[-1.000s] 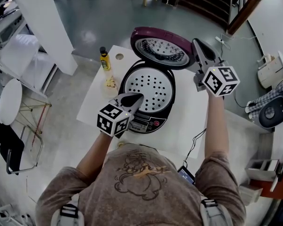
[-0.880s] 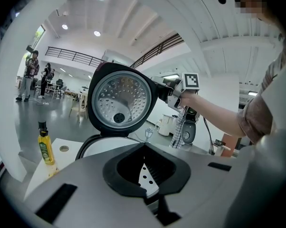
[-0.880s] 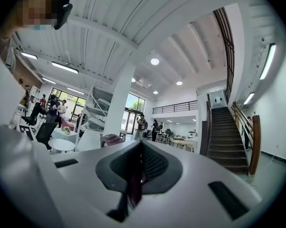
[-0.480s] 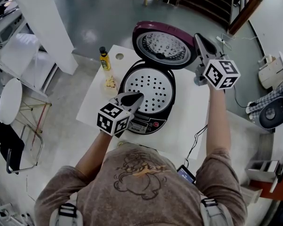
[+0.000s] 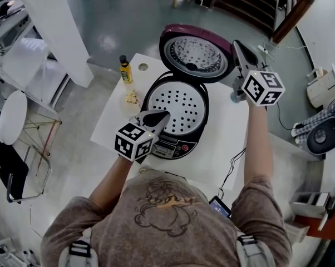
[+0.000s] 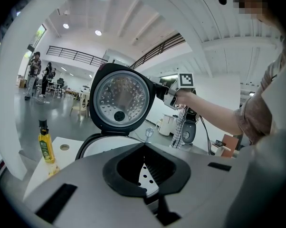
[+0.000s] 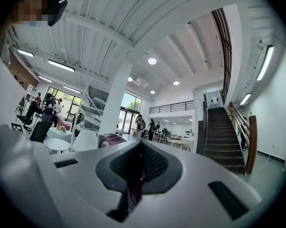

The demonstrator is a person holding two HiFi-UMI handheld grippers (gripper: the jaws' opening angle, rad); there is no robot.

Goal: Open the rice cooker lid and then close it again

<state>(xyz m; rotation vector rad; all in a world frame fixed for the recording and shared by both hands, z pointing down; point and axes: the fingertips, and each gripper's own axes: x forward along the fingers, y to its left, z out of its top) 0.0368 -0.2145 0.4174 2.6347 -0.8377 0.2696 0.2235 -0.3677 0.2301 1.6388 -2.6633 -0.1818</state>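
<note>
- On the white table, the rice cooker stands open.
- Its upright maroon lid looks rigid; push its top edge.
- Right gripper beside lid, left gripper at cooker's front: both jaws together.

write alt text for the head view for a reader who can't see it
A person at a white table faces a rice cooker whose maroon lid stands open, baring a perforated tray. The shut right tongs are at the lid's right edge; the left tongs point at the cooker's front rim. A yellow bottle stands at left.
</note>
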